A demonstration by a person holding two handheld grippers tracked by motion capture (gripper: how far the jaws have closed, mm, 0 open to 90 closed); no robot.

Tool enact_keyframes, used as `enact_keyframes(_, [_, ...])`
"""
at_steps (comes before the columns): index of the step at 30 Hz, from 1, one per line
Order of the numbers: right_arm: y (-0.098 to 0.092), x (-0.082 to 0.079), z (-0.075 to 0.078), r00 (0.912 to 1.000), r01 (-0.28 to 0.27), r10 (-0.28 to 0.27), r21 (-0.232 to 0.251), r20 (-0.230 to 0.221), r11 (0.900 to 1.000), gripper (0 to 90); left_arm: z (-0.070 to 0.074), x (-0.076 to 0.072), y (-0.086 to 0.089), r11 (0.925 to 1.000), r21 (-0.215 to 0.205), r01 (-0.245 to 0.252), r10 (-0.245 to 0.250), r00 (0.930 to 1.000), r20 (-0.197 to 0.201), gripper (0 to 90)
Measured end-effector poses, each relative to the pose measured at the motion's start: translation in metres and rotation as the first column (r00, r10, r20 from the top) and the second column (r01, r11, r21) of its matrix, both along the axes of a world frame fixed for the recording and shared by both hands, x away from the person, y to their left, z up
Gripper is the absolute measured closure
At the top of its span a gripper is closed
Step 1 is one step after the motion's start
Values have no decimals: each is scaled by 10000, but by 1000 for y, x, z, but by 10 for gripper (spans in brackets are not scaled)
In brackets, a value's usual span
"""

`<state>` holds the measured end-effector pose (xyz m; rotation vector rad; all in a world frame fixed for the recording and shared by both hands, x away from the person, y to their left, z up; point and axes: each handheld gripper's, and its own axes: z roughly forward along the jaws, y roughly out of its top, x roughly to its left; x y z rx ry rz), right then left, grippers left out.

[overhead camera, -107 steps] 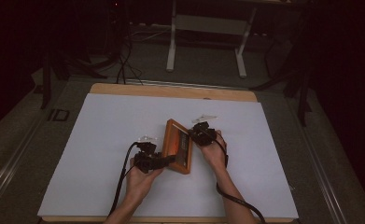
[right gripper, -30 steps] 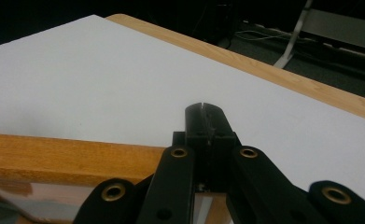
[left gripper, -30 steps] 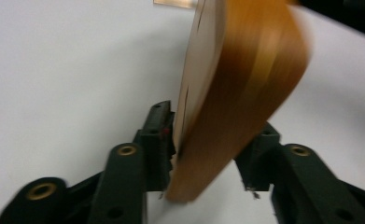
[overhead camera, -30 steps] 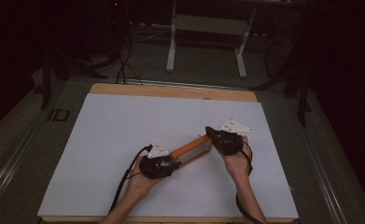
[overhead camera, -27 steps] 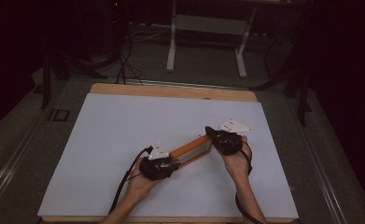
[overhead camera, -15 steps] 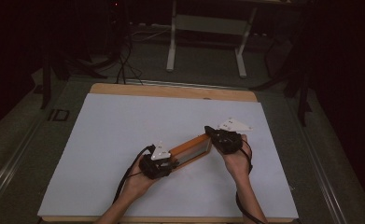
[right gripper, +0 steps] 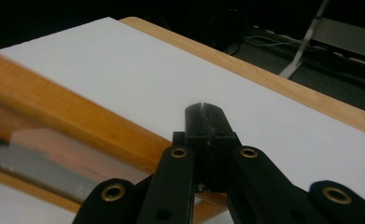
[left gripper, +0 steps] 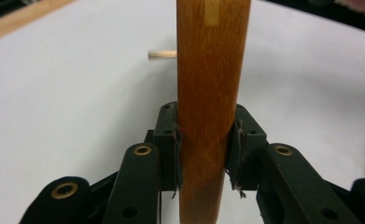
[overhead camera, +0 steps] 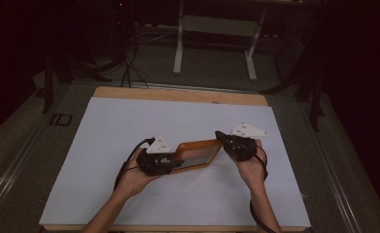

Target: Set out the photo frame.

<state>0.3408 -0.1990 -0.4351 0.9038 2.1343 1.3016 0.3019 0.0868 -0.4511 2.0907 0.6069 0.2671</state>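
Note:
An orange-brown wooden picture frame with a glass pane is held above the white sheet, its face turned up towards the high view. My left gripper clamps the frame's left bar. Its jaws have just been closing, and the pads now press the wood on both sides. A small wooden peg juts out beside the bar. My right gripper sits at the frame's right corner. Its jaws are shut with nothing between them, and the frame lies just to their left.
The white sheet covers a wooden table whose far edge shows bare. Beyond it are a dark floor, cables and a metal stand. Both forearms come in from the bottom of the high view.
The left hand has lifted its end of the frame. The frame now lies more level between the grippers, with its face showing. The right hand has stayed at the right corner.

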Motion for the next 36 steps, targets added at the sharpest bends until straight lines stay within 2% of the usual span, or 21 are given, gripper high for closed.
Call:
enact_keyframes(7, [-3, -5, 1, 9983, -578, 578, 5, -109, 9983, 845, 21, 7, 6, 9987, -145, 490, -492, 9988, -87, 694])
enact_keyframes(13, [-6, -11, 3, 9915, -1302, 1302, 27, -55, 9915, 711, 36, 13, 7, 9958, 99, 907, -905, 9958, -151, 694])
enact_keyframes(15, [-8, -14, 4, 9861, -1656, 1657, 71, -117, 9862, 668, 40, 15, 6, 9945, 161, 1039, -1036, 9945, -174, 693])
enact_keyframes(21, [-10, -21, 6, 9646, -2635, 2636, 133, -69, 9646, 552, 45, 18, 4, 9894, 316, 1417, -1411, 9898, -191, 692])
enact_keyframes(24, [-6, -22, 4, 9482, -3166, 3169, 189, -222, 9484, 508, 47, 20, 1, 9839, 548, 1703, -1697, 9854, -161, 692])
enact_keyframes(26, [-1, -21, 2, 9400, -3390, 3394, 173, -335, 9406, 472, 50, 21, -2, 9782, 760, 1935, -1933, 9811, -103, 692])
enact_keyframes(27, [0, -20, 1, 9377, -3452, 3455, 164, -358, 9384, 458, 51, 21, -4, 9736, 871, 2109, -2112, 9774, -54, 692])
enact_keyframes(32, [11, -14, -8, 9115, -4049, 4074, 500, -563, 9130, 369, 54, 22, -9, 9506, 1197, 2866, -2892, 9573, 48, 688])
enact_keyframes(34, [15, -11, -13, 9019, -4236, 4263, 513, -689, 9044, 385, 54, 26, -9, 9455, 1161, 3044, -3059, 9521, -51, 687])
enact_keyframes(35, [18, -11, -14, 8961, -4358, 4376, 404, -746, 8992, 416, 54, 27, -9, 9460, 1102, 3048, -3059, 9520, -68, 685])
enact_keyframes(36, [19, -11, -15, 8950, -4388, 4400, 317, -739, 8980, 429, 53, 29, -9, 9465, 996, 3071, -3072, 9515, -141, 682])
